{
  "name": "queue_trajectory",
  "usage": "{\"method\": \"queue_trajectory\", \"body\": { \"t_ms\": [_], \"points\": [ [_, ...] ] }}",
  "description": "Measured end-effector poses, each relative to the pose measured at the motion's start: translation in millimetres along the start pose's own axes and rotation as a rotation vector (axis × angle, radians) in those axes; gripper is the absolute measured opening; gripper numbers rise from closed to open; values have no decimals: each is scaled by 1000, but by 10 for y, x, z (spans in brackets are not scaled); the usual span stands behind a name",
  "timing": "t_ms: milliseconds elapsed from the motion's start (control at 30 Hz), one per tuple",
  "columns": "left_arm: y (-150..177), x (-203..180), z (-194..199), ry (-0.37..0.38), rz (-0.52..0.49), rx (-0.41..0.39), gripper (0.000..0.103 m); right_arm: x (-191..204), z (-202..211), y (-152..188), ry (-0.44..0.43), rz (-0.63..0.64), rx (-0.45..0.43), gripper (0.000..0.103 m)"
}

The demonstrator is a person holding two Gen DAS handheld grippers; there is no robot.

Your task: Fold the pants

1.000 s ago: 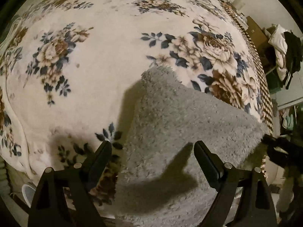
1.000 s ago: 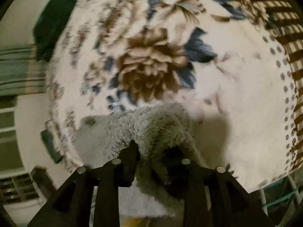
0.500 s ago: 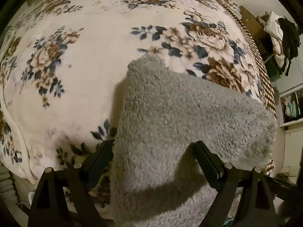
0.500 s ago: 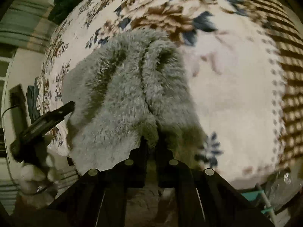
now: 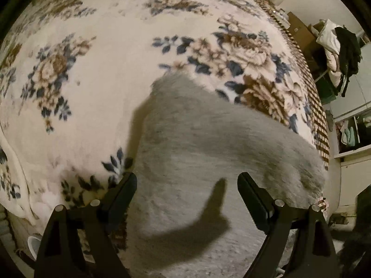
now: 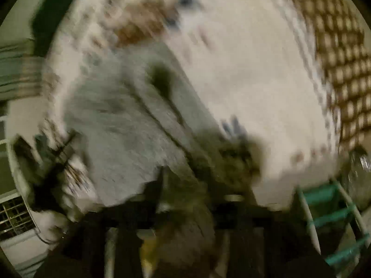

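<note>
The grey fuzzy pants (image 5: 208, 153) lie on the floral bed cover, reaching from the near edge towards the middle of the bed. My left gripper (image 5: 186, 186) is open and hovers just above the near part of the pants, fingers on either side of the fabric but not closed on it. In the blurred right wrist view the pants (image 6: 129, 125) spread up and left from my right gripper (image 6: 185, 185). Grey fabric sits between its fingers; the blur hides how far apart they stand.
The cream floral bed cover (image 5: 104, 81) fills the left wrist view, with a brown chequered border (image 5: 308, 88) on the right side. Clothes hang on a rack (image 5: 340, 53) beyond the bed. A green-strapped frame (image 6: 334, 220) stands at the bed's lower right.
The pants' far end was pulled nearer and now has slid back out across the bed. The right gripper has swung fast, its view is now blurred. The left gripper stays open.
</note>
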State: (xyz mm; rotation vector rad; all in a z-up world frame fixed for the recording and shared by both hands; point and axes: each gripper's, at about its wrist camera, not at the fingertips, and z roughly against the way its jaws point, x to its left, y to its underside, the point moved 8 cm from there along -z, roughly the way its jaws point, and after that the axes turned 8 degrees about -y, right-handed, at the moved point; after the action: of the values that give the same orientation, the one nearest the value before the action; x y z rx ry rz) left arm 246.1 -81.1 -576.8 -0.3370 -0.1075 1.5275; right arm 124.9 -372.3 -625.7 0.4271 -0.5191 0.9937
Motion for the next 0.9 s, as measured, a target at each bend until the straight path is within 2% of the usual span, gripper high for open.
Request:
{"method": "queue_trajectory", "body": {
  "t_ms": [33, 100, 200, 233, 300, 400, 500, 567, 633, 767, 867, 900],
  "points": [
    [-33, -20, 33, 5, -3, -18, 88, 92, 80, -83, -27, 19, -48, 68],
    [-104, -44, 67, 4, -10, -47, 88, 201, 122, -279, -60, 29, -108, 68],
    [-243, -94, 59, 6, -15, -62, 88, 231, -81, -604, -123, -23, -117, 68],
    [-287, -106, 49, 11, -12, -62, 88, 246, -174, -698, -130, -29, -110, 58],
    [-369, -129, 34, 16, -15, -65, 88, 390, -345, -785, -130, 13, -99, 19],
    [-490, -108, 25, 9, -20, -73, 88, 537, -280, -937, -28, 102, -163, 17],
    [-592, -46, 42, 30, 11, -80, 88, 432, 2, -1078, -8, 34, -253, 16],
    [-662, -5, -6, 39, 37, -74, 88, 326, 119, -1130, 57, 25, -307, 16],
    [-707, 45, -120, 28, 56, -58, 88, 149, -4, -1135, 96, -17, -281, 17],
    [-750, 209, -477, 34, 124, 19, 88, -145, -423, -1132, 109, -89, -200, 18],
    [-741, 299, -755, 42, 156, 82, 91, -231, -570, -1173, 120, -74, -194, 20],
    [-732, 313, -830, 42, 162, 103, 91, -251, -614, -1189, 117, -66, -178, 24]
  ]
}}
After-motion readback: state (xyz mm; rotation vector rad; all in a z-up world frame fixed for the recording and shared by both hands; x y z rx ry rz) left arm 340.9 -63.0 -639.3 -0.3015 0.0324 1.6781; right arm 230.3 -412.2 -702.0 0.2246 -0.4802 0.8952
